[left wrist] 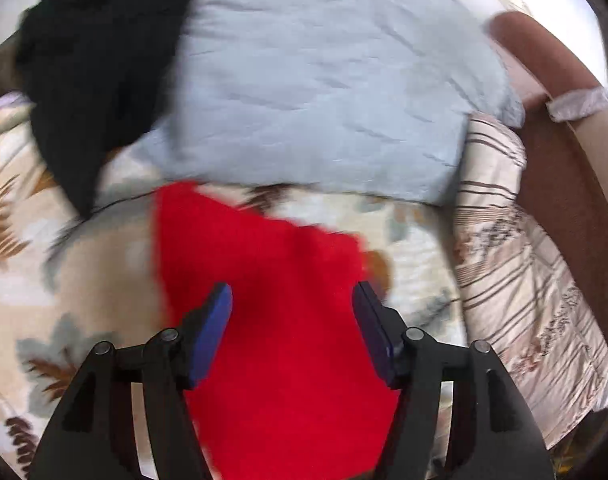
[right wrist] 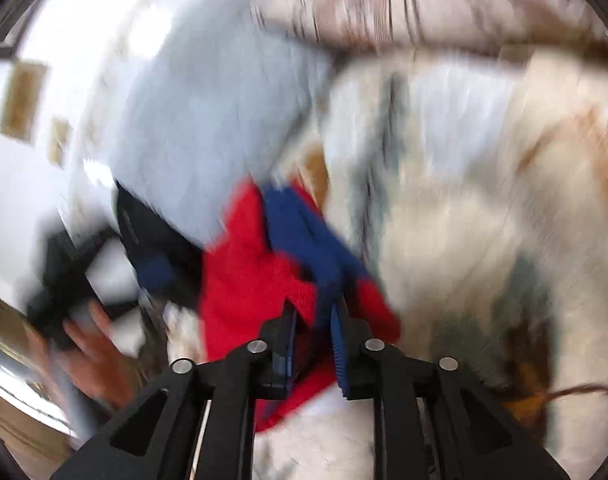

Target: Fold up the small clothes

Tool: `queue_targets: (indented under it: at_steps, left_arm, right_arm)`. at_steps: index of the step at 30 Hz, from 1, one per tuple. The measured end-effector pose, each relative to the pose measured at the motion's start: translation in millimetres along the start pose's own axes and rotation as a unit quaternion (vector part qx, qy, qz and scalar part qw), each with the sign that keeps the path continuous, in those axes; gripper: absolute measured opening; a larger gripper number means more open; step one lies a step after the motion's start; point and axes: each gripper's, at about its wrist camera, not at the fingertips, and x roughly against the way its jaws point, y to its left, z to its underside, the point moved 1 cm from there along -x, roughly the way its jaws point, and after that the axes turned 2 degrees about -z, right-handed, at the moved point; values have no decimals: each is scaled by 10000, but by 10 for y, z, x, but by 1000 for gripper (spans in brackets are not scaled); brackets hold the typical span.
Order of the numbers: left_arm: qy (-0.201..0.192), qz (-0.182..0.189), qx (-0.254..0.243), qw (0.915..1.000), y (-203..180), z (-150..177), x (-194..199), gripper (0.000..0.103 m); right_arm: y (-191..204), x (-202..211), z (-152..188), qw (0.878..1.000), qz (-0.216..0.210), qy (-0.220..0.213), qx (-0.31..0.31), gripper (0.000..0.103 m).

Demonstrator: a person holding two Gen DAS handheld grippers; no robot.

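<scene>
1. On the bed [left wrist: 116, 248], which has a cream leaf-print cover, lies the red garment [left wrist: 264, 264]: bright red, fuzzy-looking, spread fairly flat with an angled far edge.
2. Left gripper [left wrist: 292, 300] hangs right over it, jaws spread, blue pads either side of the red cloth and not pressing on it.
3. From the right wrist view the garment also has a blue part [right wrist: 300, 228], a strip running up from the jaws. Pretty blurry though.
4. Right gripper [right wrist: 314, 320] has its jaws only a little apart with the red and blue cloth between them; can't tell if it's actually pinched.
5. Beyond the garment sits a pale blue pillow [left wrist: 324, 92] with a black garment [left wrist: 92, 72] on its left side.
6. A hand [right wrist: 100, 348] shows low left in the right view.
</scene>
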Motion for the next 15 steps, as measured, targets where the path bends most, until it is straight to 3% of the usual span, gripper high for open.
queue_targets:
  at_steps: [2, 5, 6, 9, 11, 13, 15]
  left_arm:
    - [46, -46, 250, 9997, 318, 113, 5, 62]
    - [238, 153, 594, 9978, 582, 308, -61, 62]
    - [270, 214, 657, 9972, 605, 363, -82, 62]
    - [345, 411, 736, 9958, 621, 493, -143, 62]
    - [365, 448, 703, 9959, 577, 515, -199, 62]
    - [302, 471, 685, 9961, 544, 499, -212, 62]
    - [128, 482, 655, 9966, 534, 481, -204, 62]
  right_arm:
    - [202, 100, -140, 9981, -204, -441, 372, 24]
    - [532, -297, -372, 9931, -478, 24, 1069, 26]
    - [628, -556, -441, 9902, -531, 368, 1238, 27]
    - [688, -1197, -483, 9831, -265, 1262, 1299, 27]
    - [668, -1452, -466, 9792, 90, 1514, 1349, 27]
    - [725, -1613, -487, 9725, 145, 1694, 1594, 5]
    - [881, -1514, -558, 9689, -35, 1358, 2069, 1]
